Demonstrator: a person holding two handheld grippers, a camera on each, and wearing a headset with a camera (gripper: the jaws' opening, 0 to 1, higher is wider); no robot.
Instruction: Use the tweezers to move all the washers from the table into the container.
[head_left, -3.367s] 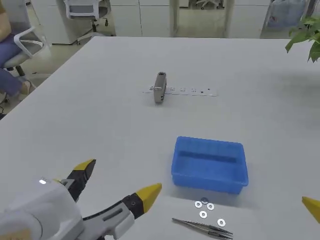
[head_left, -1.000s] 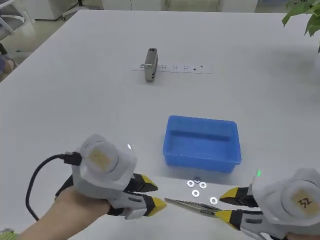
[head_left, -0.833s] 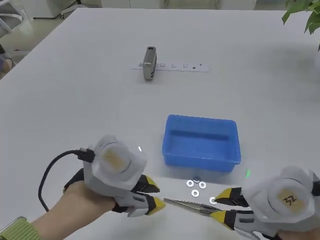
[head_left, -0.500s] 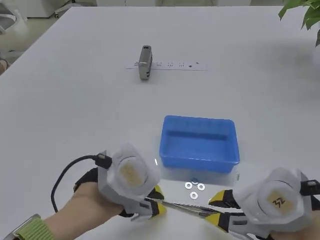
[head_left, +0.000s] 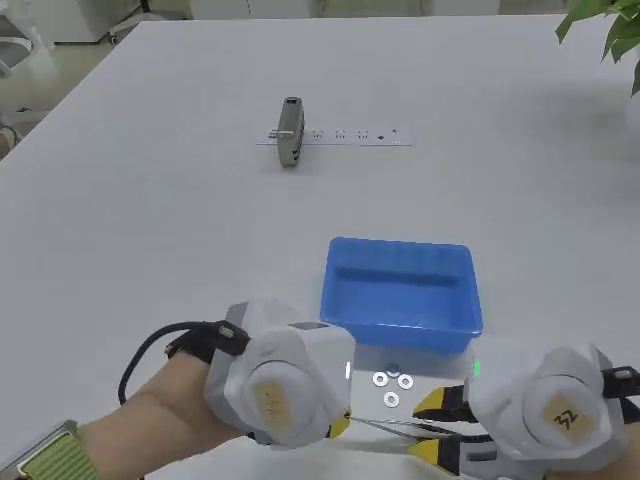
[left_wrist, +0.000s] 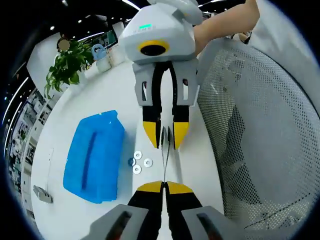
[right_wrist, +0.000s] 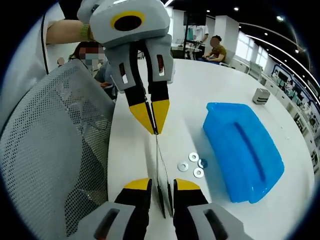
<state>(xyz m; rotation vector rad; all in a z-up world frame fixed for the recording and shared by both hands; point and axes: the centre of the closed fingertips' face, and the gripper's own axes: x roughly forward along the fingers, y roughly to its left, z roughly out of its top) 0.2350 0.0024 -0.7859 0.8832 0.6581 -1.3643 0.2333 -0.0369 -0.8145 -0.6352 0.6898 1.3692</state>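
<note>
The left gripper has its yellow-tipped jaws closed on the pointed end of the tweezers, which lie low over the white table and run straight across to the right gripper. That one's jaws are only narrowly parted and straddle the broad end (whether they actually press on it, I cannot tell). The washers sit in a small cluster on the table, just beside the tweezers and near the front wall of the blue container. Well beyond the container lies a power strip.
</note>
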